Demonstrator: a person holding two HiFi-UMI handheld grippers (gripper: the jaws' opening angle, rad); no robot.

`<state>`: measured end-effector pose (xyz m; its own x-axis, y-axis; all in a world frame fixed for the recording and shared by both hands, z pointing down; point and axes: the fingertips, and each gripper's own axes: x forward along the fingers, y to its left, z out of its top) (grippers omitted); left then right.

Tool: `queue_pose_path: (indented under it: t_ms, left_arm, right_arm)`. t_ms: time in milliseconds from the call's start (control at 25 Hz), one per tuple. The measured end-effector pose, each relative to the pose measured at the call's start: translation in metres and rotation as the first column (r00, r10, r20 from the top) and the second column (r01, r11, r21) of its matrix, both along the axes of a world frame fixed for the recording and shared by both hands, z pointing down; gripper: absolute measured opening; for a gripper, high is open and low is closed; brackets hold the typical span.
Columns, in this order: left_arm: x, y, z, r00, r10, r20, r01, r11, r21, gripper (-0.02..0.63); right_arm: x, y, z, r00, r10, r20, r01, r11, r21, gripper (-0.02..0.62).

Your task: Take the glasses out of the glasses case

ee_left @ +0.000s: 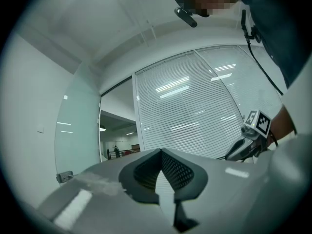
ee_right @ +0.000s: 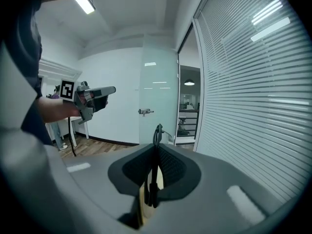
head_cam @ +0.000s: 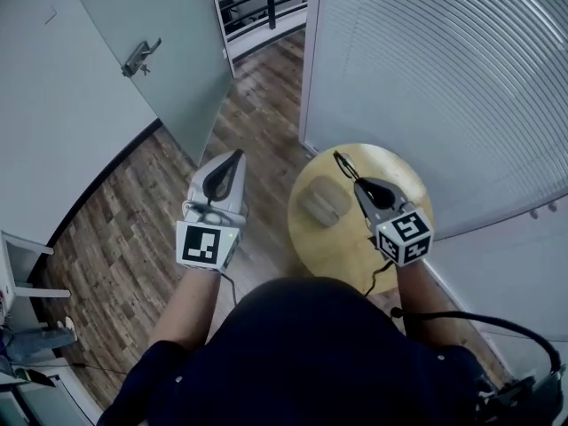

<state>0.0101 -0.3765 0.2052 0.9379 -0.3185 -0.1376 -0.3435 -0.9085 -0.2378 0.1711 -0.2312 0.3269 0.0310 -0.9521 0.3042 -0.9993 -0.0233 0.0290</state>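
right gripper (ee_right: 157, 149) was clamped shut on the glasses (ee_right: 157, 132). thin dark frame was pinched edge-on between the jaws, with one end poking up past the tips. head view agrees: right gripper (head_cam: 360, 185) sat over the round wooden table (head_cam: 344, 245), and the glasses (head_cam: 342, 162) stuck out ahead of the tips toward the table's far edge. couldn't tell lens or arm detail, too thin and dark.

glasses case (head_cam: 321, 204) lay on the table, beige and rounded, just left of the right gripper. it was apart from the glasses, so they were out of it. couldn't tell whether the lid was open or shut.

left gripper (ee_left: 160, 153) had its jaws together at the tips with nothing between them, only a thin slit lower down. in the head view the left gripper (head_cam: 234, 158) was off the table to the left, over the wood plank floor (head_cam: 124, 229), pointing forward. the two grippers were well apart and showed in each other's cameras.

surroundings: slatted blinds (head_cam: 444, 78) ran behind the table, and a frosted glass door (head_cam: 169, 69) with a metal handle (head_cam: 140, 58) stood ahead on the left.
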Motion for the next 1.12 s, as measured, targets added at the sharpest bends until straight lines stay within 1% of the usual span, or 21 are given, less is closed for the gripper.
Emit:
queue_pose_path:
  t_ms: [80, 200, 320, 440, 600, 760, 960, 1120]
  left_arm:
    - [0.002, 0.001, -0.005, 1.0, -0.007, 0.001, 0.007, 1.0, 0.012, 0.006]
    - [0.002, 0.003, -0.002, 1.0, -0.018, 0.022, 0.018, 1.0, 0.011, 0.006]
    - [0.003, 0.009, -0.005, 1.0, -0.002, -0.007, 0.002, 1.0, 0.021, 0.006]
    - [0.006, 0.011, -0.002, 1.0, -0.001, -0.008, 0.001, 1.0, 0.016, 0.006]
    - [0.012, 0.014, -0.012, 0.999, 0.016, -0.052, -0.014, 0.999, 0.04, 0.006]
    - [0.008, 0.011, -0.012, 0.999, 0.007, -0.033, -0.006, 0.999, 0.038, 0.006]
    - [0.008, 0.011, -0.011, 0.999, -0.032, -0.01, 0.032, 0.999, 0.023, 0.006]
    - [0.007, 0.015, -0.016, 0.999, -0.014, -0.039, 0.016, 0.999, 0.042, 0.006]
  right_arm:
    - [0.004, 0.002, -0.006, 1.0, 0.003, -0.012, -0.003, 1.0, 0.01, 0.034]
    - [0.009, 0.003, -0.011, 1.0, 0.011, -0.019, -0.01, 1.0, 0.025, 0.033]
    - [0.01, 0.005, -0.013, 1.0, 0.011, -0.022, -0.01, 0.999, 0.036, 0.034]
    - [0.011, 0.004, -0.016, 1.0, 0.004, -0.028, -0.003, 0.999, 0.044, 0.034]
    - [0.015, 0.002, -0.018, 0.999, -0.001, -0.033, 0.002, 0.999, 0.054, 0.033]
    - [0.017, 0.002, -0.027, 0.999, 0.0, -0.041, 0.003, 0.998, 0.063, 0.032]
    - [0.025, 0.005, -0.032, 0.999, 0.003, -0.047, 0.0, 0.998, 0.07, 0.033]
    - [0.029, 0.004, -0.037, 0.999, 0.0, -0.052, 0.004, 0.997, 0.076, 0.033]
